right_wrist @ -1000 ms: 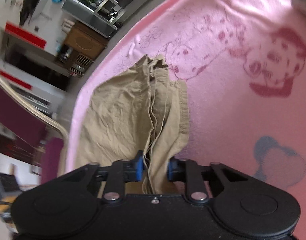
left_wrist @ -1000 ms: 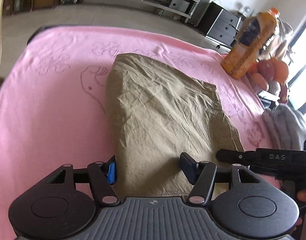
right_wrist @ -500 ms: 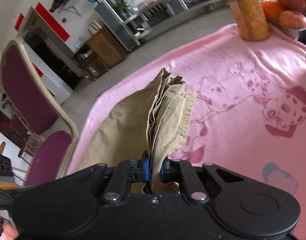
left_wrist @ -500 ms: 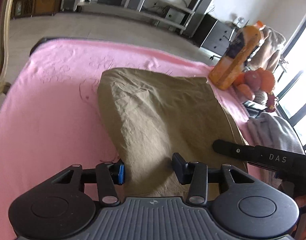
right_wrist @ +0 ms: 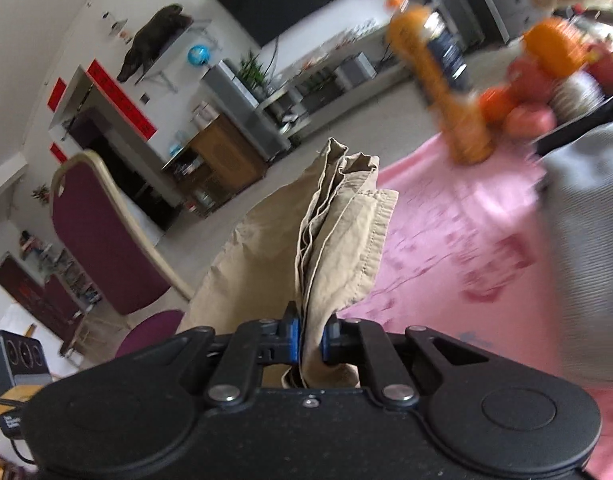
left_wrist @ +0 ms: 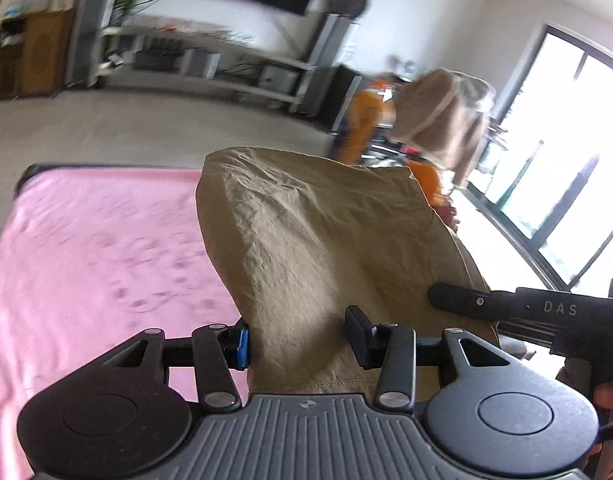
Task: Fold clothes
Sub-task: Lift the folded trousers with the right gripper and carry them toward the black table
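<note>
Right claw [right_wrist: 308, 338] is clamped on the stacked edge of the khaki garment [right_wrist: 326, 232], low centre of its own frame, blue pads squeezing several layers at once. The left claw [left_wrist: 296, 340] is a different story: its fingers [left_wrist: 239, 343] stand wide apart with the same cloth [left_wrist: 318, 248] lying between them. Whether that side is actually carrying any weight, I can't tell, since it looks more draped than pinched.

The garment is lifted, rising from the claws toward mid-frame in both views, with the pink blanket [left_wrist: 86, 248] spread over the worktop below it at left.

Handling-wise I'd guess thin woven cotton: light, floppy, creases easily, not slippery or fragile. It will sag wherever it isn't supported, so the stitched hem and the bundled layer edges are the sensible places to take hold. A single loose layer would just peel away from the stack. The right claw's bite looks good for that reason.

Stuff I can't make out:
- The bottom of the garment is hidden behind both claw bodies, so no idea how much hangs down.
- Whether it's shorts or trousers, can't say.
- The background is motion-blurred. There's an orange bottle [right_wrist: 446, 80] and some fruit [right_wrist: 546, 64] at upper right of the right view, and grey fabric [right_wrist: 586, 240] cut off at the right edge.
- The right claw's barrel [left_wrist: 506, 304] covers the cloth's right edge in the left view.
</note>
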A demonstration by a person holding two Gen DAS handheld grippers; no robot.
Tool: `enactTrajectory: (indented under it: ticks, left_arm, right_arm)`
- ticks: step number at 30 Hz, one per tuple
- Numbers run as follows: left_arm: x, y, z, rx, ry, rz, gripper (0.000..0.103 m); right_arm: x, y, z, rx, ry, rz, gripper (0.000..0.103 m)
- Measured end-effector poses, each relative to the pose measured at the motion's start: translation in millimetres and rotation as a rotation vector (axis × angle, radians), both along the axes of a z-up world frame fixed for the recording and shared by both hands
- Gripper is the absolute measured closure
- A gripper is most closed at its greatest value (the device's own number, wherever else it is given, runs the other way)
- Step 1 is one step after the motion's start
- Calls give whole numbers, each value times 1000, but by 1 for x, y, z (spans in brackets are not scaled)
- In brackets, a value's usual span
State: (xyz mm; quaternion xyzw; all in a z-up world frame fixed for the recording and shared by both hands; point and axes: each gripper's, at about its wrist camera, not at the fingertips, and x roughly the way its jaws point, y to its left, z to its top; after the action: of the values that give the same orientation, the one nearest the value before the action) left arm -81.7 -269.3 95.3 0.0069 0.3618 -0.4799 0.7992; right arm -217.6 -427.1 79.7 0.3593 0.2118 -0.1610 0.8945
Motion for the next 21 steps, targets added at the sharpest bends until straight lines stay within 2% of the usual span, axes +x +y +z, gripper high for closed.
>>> enactTrajectory:
  ticks: [4, 8, 14, 17, 21]
  left_arm:
    - [-42, -50, 11, -8, -15, -89, 60]
    - [-69, -113, 16, -32, 8, -158, 60]
    - [-90, -194, 14, -47, 51, -200, 60]
    - [-88, -226, 2, -13, 73, -201, 60]
    - [-68, -264, -36, 94, 139, -147, 59]
  right_arm:
    - [-57, -26, 23, -23, 9, -106, 93]
    - [-102, -63, 40, -60, 28, -215, 93]
    - [-139, -138, 55, -96, 42, -297, 93]
    - [-145, -175, 45, -68, 41, -311, 93]
    - [-148, -222, 6, 47, 36, -323, 93]
